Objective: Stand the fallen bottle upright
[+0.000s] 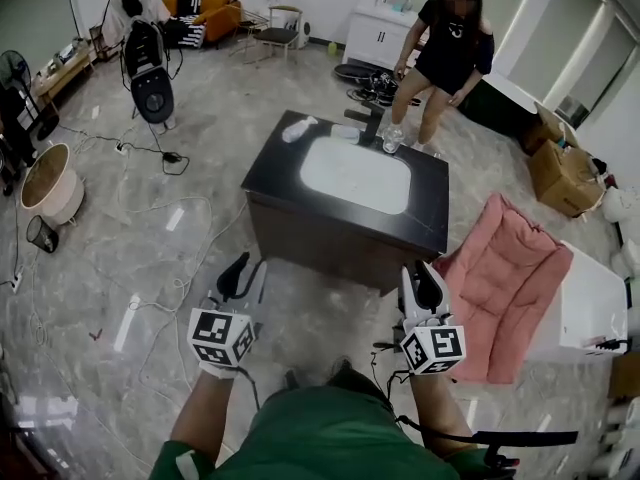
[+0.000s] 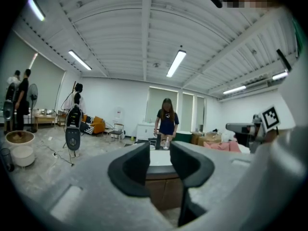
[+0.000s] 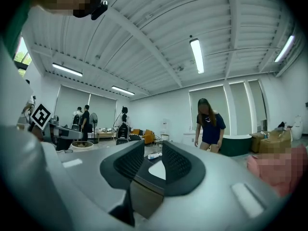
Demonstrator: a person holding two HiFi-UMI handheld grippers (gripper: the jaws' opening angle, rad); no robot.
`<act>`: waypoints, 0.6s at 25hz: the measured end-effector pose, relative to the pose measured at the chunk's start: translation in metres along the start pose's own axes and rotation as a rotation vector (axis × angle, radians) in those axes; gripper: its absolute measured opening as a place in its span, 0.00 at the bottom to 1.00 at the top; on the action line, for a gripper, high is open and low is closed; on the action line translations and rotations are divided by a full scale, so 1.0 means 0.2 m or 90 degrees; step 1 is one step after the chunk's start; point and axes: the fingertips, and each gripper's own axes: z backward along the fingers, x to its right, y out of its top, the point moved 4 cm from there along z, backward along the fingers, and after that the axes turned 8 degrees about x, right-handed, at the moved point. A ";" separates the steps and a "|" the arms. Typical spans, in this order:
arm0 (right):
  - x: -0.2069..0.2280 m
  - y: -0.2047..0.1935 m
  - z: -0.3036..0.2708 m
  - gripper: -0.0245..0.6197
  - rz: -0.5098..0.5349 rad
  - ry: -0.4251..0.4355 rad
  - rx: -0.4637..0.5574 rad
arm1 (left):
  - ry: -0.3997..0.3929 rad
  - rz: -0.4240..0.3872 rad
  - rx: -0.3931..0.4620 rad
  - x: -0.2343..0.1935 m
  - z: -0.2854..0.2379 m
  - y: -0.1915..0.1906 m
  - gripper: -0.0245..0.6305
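A white bottle (image 1: 298, 128) lies on its side at the far left corner of the dark counter (image 1: 430, 223), beside the white sink basin (image 1: 355, 174). In the right gripper view the bottle (image 3: 154, 156) shows far off through the gap between the jaws. Both grippers hang in the air well short of the counter's near edge. My left gripper (image 1: 248, 268) (image 2: 160, 150) is open with nothing between its jaws. My right gripper (image 1: 422, 268) (image 3: 152, 148) is open and empty too.
A person (image 1: 450, 48) stands behind the counter, a hand by a clear upright cup (image 1: 391, 140) next to the black tap (image 1: 375, 118). A pink cushion (image 1: 505, 283) and a white box (image 1: 590, 308) lie to the right. Cables (image 1: 170, 228) run over the floor on the left.
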 end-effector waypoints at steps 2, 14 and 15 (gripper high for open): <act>0.00 0.00 -0.04 0.19 0.002 0.002 -0.006 | 0.000 0.009 -0.005 -0.03 -0.03 -0.02 0.23; 0.03 -0.15 -0.53 0.19 -0.037 0.053 -0.014 | 0.045 0.004 -0.030 -0.29 -0.29 -0.05 0.23; 0.05 -0.16 -0.59 0.19 -0.040 0.062 -0.013 | 0.052 0.003 -0.031 -0.32 -0.33 -0.05 0.23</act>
